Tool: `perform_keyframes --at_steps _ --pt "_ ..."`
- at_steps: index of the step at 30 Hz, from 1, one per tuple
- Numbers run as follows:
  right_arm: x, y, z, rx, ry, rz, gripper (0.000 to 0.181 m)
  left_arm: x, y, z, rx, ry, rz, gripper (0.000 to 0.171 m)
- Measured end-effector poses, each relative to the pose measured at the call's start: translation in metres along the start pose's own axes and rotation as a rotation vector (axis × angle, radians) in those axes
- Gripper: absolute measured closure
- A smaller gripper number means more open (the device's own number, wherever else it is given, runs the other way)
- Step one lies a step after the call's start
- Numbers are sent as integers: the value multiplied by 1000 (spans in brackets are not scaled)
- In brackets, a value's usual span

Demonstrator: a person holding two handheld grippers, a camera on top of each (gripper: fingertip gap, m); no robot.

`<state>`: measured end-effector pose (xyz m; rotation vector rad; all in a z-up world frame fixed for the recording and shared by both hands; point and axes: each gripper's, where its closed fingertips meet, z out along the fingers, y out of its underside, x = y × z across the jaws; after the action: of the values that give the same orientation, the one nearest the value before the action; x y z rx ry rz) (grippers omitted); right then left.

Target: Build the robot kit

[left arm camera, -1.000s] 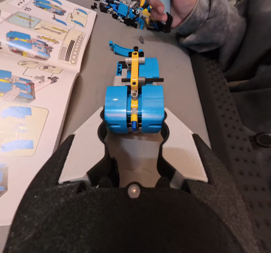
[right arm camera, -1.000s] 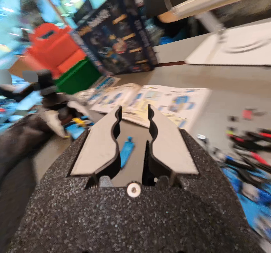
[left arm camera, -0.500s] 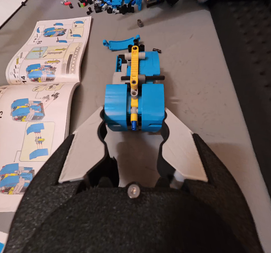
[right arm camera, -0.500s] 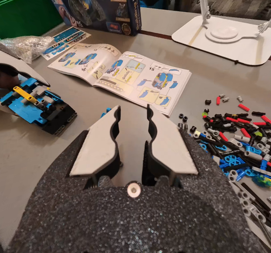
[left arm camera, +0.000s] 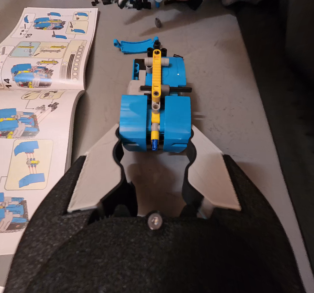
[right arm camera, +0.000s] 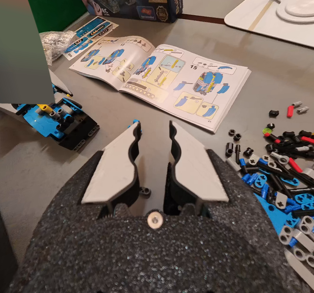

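Since the earlier frames the right gripper (right arm camera: 154, 128) has dropped lower and closer to the tabletop (right arm camera: 220, 35); the left view is little changed. Left wrist view: booklet (left arm camera: 42, 84) at frame left; at centre the left gripper (left arm camera: 155, 142), fingers spread wide, clamps the near end of the blue model (left arm camera: 155, 115), one finger on each flank. The model's long axis runs straight away from the fingers, up the frame. Beyond it lies a curved blue panel (left arm camera: 136, 46). Right wrist view: model at left edge, booklet at upper centre; the right fingers (right arm camera: 115, 162), partly parted, hold nothing. The panel's tip peeks past the left fingertip. Loose parts (right arm camera: 280, 166) lie at right.
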<state>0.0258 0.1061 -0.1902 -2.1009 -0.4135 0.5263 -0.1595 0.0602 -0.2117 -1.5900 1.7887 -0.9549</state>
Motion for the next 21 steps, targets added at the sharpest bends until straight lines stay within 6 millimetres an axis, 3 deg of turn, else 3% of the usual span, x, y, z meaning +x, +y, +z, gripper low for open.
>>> perform_keyframes --at_steps 9,12,14,17,21 --pt "3 3 2 -14 14 0 146 0 0 0 -1 2 -1 96" --pt "21 6 1 -46 116 -5 136 2 -1 -1 5 18 -9 96" --pt "36 6 3 -97 172 -21 123 5 -5 -3 32 67 -39 87" --pt "55 16 11 -216 235 16 112 12 -27 -16 148 163 -138 81" --pt "52 20 16 -243 223 28 113 1 -59 -35 237 167 -171 81"
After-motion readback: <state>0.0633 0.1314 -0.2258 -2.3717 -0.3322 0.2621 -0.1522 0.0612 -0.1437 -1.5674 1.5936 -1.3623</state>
